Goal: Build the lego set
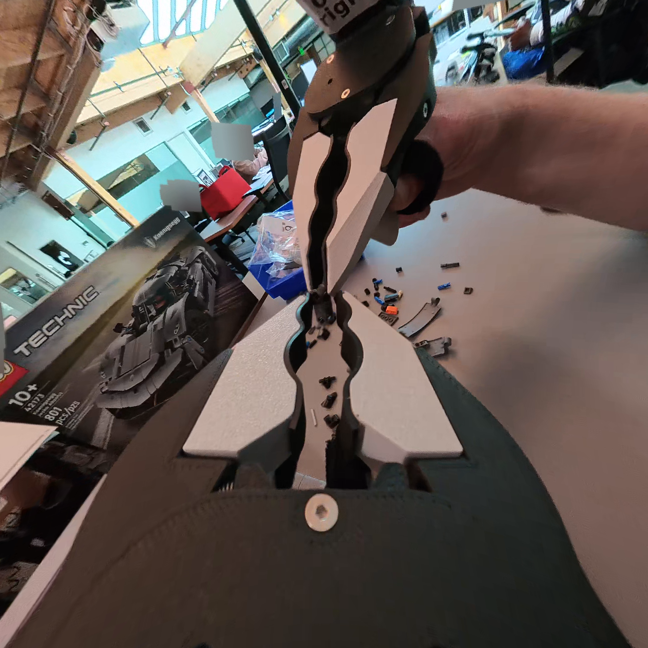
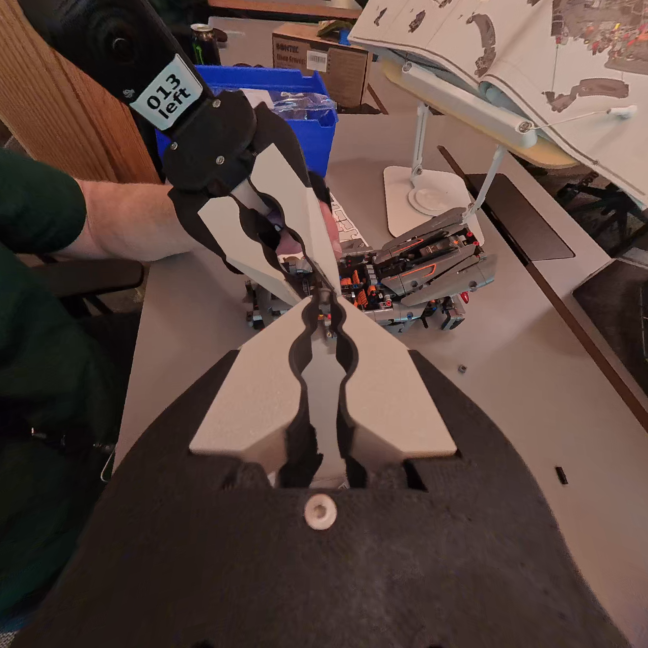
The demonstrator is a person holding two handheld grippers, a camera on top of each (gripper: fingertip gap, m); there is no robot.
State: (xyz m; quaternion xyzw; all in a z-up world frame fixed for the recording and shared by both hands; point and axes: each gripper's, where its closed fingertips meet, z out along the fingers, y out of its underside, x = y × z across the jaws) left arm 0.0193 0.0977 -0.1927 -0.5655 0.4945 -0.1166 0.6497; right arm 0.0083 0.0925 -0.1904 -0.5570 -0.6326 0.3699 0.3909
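A small dark grey piece [image 1: 321,303] is held in the air above the table [image 1: 526,385], pinched from both ends. The left gripper [image 1: 321,308] is closed on its near end, and the right gripper [image 1: 319,289] comes down from above, its tips meeting the piece's far end; it seems to be clamped on it too, though the contact is tiny and shadowed. In the right wrist view the two grippers meet tip to tip over the half-built car [image 2: 413,277], a grey model with orange trim that sits on the table just beyond them. Loose parts [image 1: 389,298], black, blue and orange, lie scattered on the table beside a curved grey panel [image 1: 420,317]. A blue bin [image 2: 308,115] holding clear bags stands behind. The set's box [image 1: 133,315] leans at the left. An open instruction book [image 2: 508,59] rests on a white stand [image 2: 424,196] to the right. A person's hand [image 1: 526,150] grips the right tool.
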